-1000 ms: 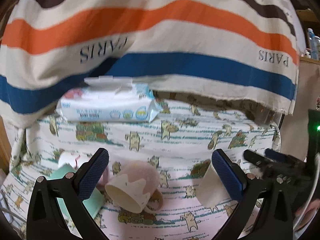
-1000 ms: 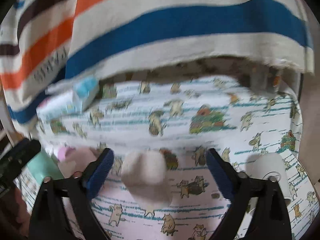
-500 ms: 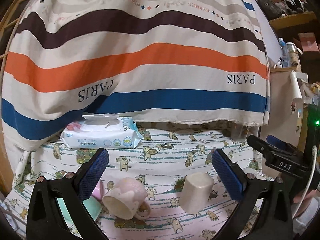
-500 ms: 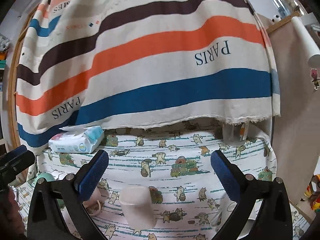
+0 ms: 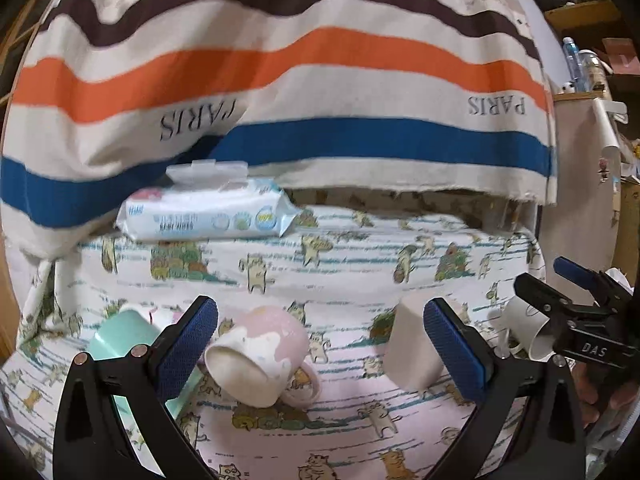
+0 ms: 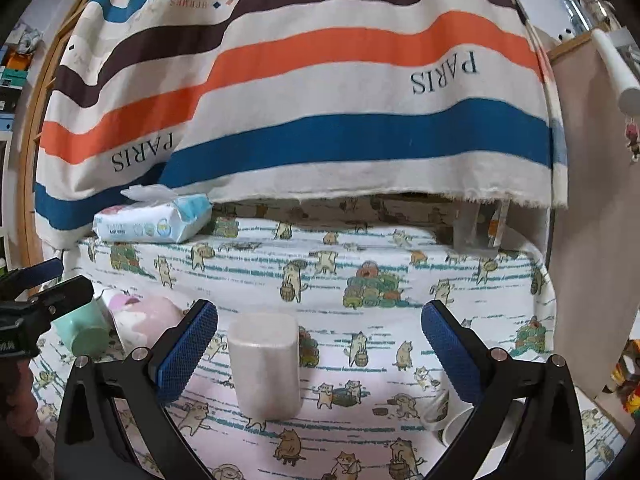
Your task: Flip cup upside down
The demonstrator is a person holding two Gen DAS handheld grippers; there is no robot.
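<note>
Both your left gripper (image 5: 320,354) and right gripper (image 6: 319,354) hang spread and empty over the cat-print cloth (image 6: 400,280), where the pink mug (image 5: 260,354) lies on its side, likely hard, glazed, breakable, best pinched across its body.

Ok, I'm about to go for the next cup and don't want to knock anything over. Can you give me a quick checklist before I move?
1. Left hand-held gripper open and empty: ok.
2. Right hand-held gripper open and empty: ok.
3. Beige cup already upside down, closed end up: ok.
4. Pink mug flipped: not ok, it lies on its side, mouth toward the camera, handle on the cloth.
5. Room around the pink mug: not ok, the green cup lies right beside it on the left.
6. White cup at the right edge flipped: not ok, it lies tilted, partly hidden behind the right hand-held gripper.
</note>
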